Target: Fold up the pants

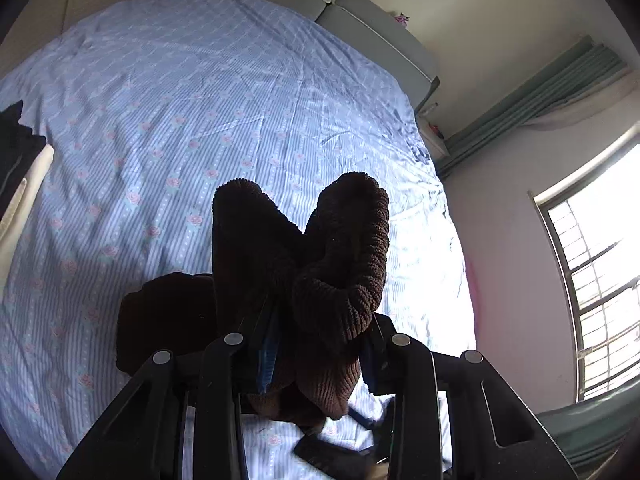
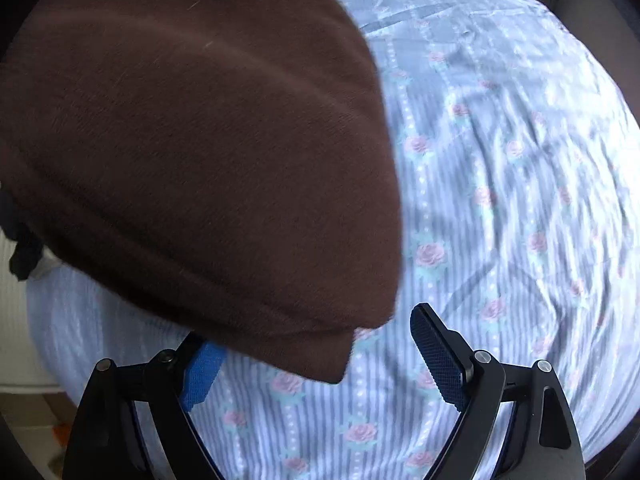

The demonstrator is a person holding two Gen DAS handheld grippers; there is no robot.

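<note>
Bed: a wide sheet (image 1: 168, 128) in pale blue stripes with pink roses, wrinkled, most creased toward the window side.
Headboard: grey padded panels (image 1: 360, 20) along the bed's far edge.
Room: a cream wall behind the headboard; a bright window (image 1: 596, 272) off the bed's right side, with a green curtain (image 1: 532, 92) above it.
Bed's left edge: dark and white cloth (image 1: 16, 168) lying there.
Pants: dark brown corduroy (image 1: 304, 272), bunched and raised above the bed; two ribbed lobes stand up from the grip, and a darker fold sags to the sheet at lower left. In the right wrist view a smooth brown panel (image 2: 192, 152) hangs over the bed and fills the upper left.
Left gripper (image 1: 308, 356): clamped on the pants, cloth packed between its fingers.
Right gripper (image 2: 320, 364): fingers spread wide, pants edge just above, nothing pinched.
</note>
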